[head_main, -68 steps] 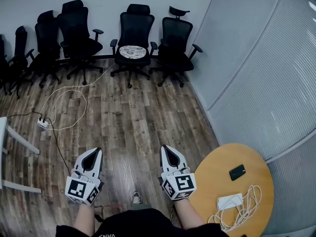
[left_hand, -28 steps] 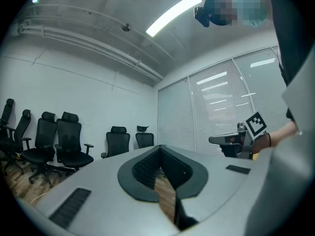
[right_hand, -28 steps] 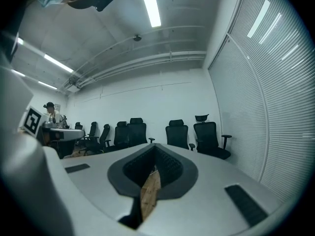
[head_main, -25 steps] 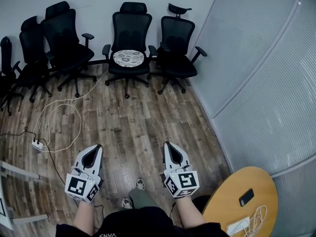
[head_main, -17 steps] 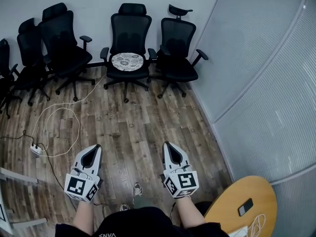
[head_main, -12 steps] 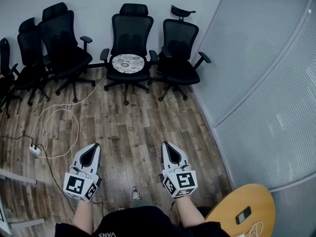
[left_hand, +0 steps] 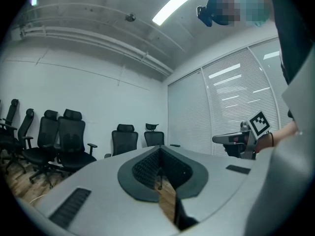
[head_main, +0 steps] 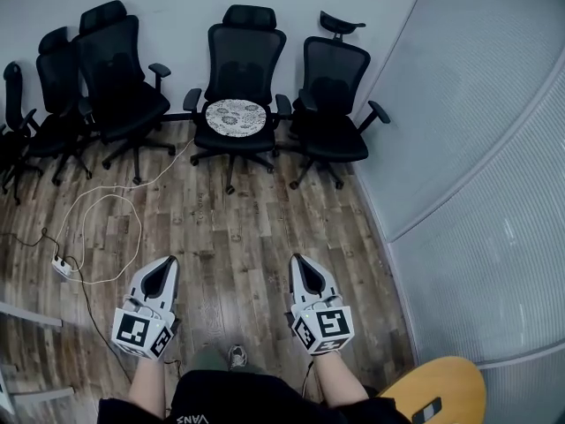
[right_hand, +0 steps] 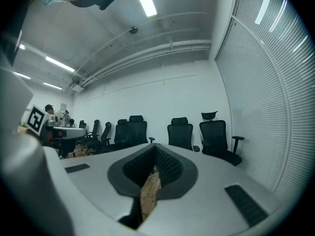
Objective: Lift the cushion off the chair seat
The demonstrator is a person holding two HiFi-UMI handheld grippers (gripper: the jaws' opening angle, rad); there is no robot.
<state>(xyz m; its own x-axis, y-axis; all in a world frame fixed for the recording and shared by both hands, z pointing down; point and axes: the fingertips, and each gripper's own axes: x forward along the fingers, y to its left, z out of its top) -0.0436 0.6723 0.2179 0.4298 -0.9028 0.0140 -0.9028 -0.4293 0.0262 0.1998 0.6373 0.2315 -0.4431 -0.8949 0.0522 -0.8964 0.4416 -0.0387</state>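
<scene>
The cushion (head_main: 236, 117) is round and flat, pale with a fine grey pattern. It lies on the seat of the middle chair (head_main: 244, 53), a black office chair with a mesh back, armrests and a star base on wheels. This chair stands in a row of similar ones along the white wall. The floor (head_main: 238, 228) is of brown wooden planks, and a thin white cable (head_main: 115, 203) curls on it. The left gripper (head_main: 169, 261) and the right gripper (head_main: 297, 259) are smooth grey shells. Both have their jaws together with nothing between them, well apart from the cushion.
</scene>
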